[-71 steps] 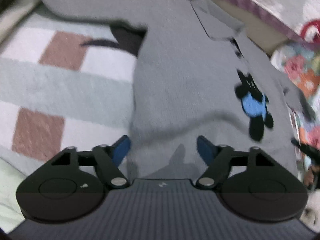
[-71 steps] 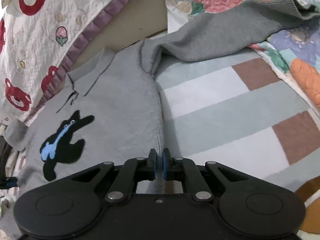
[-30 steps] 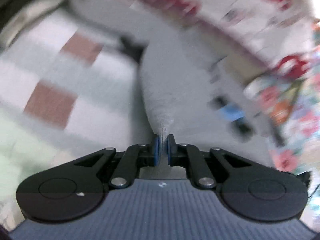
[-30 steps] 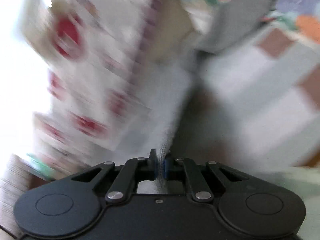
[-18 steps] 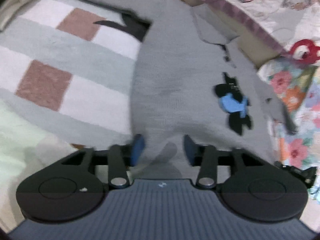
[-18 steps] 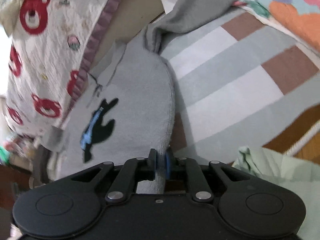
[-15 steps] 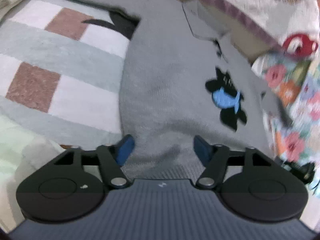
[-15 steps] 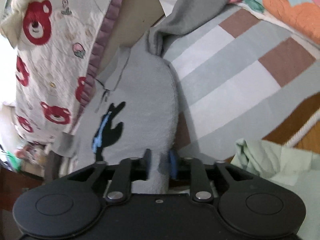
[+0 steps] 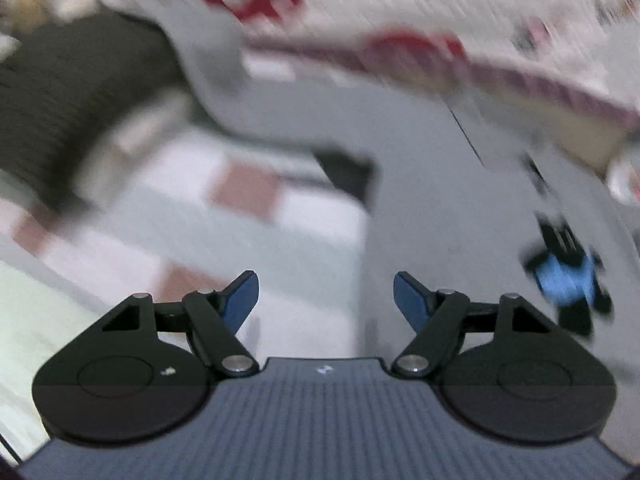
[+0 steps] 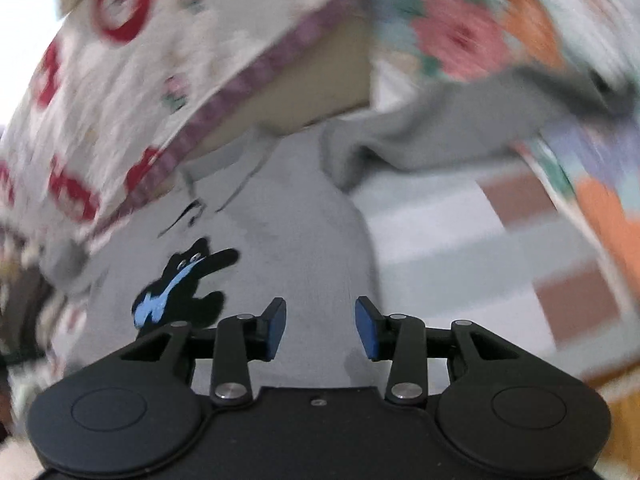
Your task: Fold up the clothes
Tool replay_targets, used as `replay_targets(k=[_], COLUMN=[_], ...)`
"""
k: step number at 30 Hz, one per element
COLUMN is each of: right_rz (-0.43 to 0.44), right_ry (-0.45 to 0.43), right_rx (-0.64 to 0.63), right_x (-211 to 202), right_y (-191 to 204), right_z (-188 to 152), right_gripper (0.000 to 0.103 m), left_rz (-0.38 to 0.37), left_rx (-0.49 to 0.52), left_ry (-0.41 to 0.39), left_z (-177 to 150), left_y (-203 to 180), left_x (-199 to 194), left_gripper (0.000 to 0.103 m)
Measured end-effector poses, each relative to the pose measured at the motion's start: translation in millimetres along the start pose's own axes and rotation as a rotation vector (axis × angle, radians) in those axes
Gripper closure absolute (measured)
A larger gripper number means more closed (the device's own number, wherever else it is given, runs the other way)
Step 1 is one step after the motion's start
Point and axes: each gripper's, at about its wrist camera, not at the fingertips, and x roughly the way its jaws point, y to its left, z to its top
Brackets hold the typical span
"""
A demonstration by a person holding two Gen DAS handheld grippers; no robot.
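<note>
On the striped grey, white and brown blanket (image 10: 480, 248) lies the grey knitted collared sweater with a black-and-blue cat patch (image 10: 288, 248), just released: left gripper (image 9: 325, 300) and right gripper (image 10: 320, 328) fingers opening, empty above its hem; body smoothed, sleeve folding likely next.

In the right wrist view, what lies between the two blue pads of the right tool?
Only the grey sweater shows in the gap of the right tool, lying flat behind it. The jaws are opening and the pads do not press the cloth.
</note>
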Motion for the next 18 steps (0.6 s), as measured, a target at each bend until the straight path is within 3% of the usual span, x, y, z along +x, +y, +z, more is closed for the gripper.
replay_targets(k=[3,4,5,6,9,11,13,15,18], right_rz=[0.045,0.063,0.077,0.088,0.096,0.085,0.084,0.096,0.095], right_ry=[0.026,0.028,0.026,0.022,-0.019,-0.057,-0.06,-0.038,0.012], right_rx=[-0.136,-0.179,-0.225,-0.272,-0.455,-0.549,-0.584,-0.58,-0.532], right_x=[11,14,17,20,29,35,42,52,67], right_y=[27,36,46,56,88,106,116,120,116], right_z=[24,34,43,53,76,85,93,99,102], right_gripper=[0.058,0.058,0.058,0.058,0.058,0.048,0.036,0.036,0.036], left_rz=[0.04,0.059,0.085,0.116,0.202,0.246,0.243,0.243,0.259], left_rx=[-0.038,-0.025,-0.001,0.036,0.038,0.02,-0.015,-0.064,-0.122], left_ry=[-0.113,-0.135,-0.143,-0.143,-0.213,-0.264,-0.238,-0.166,-0.145], left_z=[31,44,57,72,115,142,169,191,208], left_y=[20,25,24,20,30,38,46,54,75], left_x=[-3,0,6,16,39,55,82,113,142], left_gripper=[0.032,0.036,0.047,0.05,0.048,0.039,0.027,0.026,0.026])
